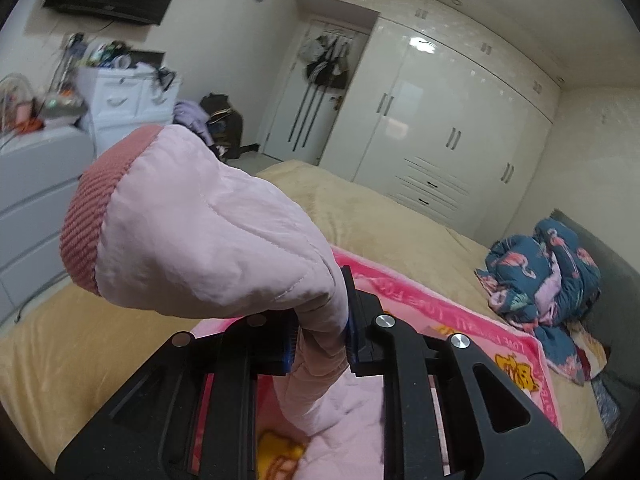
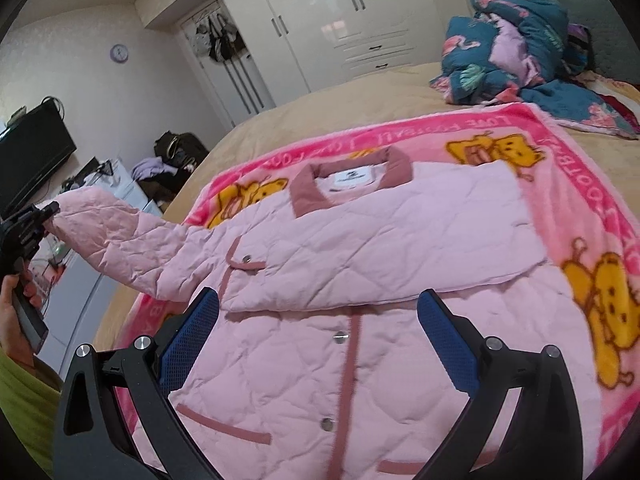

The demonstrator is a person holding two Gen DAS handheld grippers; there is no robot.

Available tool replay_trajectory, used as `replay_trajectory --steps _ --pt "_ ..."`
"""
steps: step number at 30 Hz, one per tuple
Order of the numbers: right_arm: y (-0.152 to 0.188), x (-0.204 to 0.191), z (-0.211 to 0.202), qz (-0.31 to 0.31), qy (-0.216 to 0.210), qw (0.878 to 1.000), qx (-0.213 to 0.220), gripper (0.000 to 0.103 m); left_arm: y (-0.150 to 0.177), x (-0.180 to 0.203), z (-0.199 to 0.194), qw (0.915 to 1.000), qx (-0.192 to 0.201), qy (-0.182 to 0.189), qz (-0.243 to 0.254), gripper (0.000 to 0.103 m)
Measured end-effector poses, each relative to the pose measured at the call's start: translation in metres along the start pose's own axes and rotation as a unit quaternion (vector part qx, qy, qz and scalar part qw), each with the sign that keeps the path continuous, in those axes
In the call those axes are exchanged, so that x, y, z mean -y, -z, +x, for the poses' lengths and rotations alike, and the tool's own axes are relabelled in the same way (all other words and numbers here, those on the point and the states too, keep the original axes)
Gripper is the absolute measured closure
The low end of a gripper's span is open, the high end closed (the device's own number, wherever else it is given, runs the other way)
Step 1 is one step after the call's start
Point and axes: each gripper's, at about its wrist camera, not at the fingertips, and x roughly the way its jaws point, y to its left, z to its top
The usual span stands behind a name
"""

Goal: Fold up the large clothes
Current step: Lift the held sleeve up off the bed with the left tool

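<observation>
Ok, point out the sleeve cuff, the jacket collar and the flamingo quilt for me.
sleeve cuff (image 1: 86,216): left wrist view, on the ribbed dark-pink band.
jacket collar (image 2: 306,196): right wrist view, on its left flap.
flamingo quilt (image 2: 476,36): right wrist view, on the crumpled blue heap.

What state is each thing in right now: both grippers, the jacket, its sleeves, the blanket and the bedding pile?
left gripper: shut on the sleeve, near the cuff.
right gripper: open, empty, over the jacket front.
pink jacket: flat on the blanket, buttoned.
held sleeve: lifted, stretched out sideways.
other sleeve: folded across the chest.
pink blanket: spread on the bed.
blue bedding: bunched.
</observation>
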Motion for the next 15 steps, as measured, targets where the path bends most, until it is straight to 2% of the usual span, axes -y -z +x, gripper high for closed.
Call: replay_trajectory --steps 8,15 --pt "0.003 0.037 -0.035 0.035 0.013 0.999 0.027 0.004 0.005 0.056 0.001 0.9985 -0.006 0.029 0.046 0.092" --pt "0.01 0.063 -0.052 0.061 0.015 0.997 0.034 0.004 0.023 0.107 0.004 0.9946 -0.018 0.052 0.088 0.092"
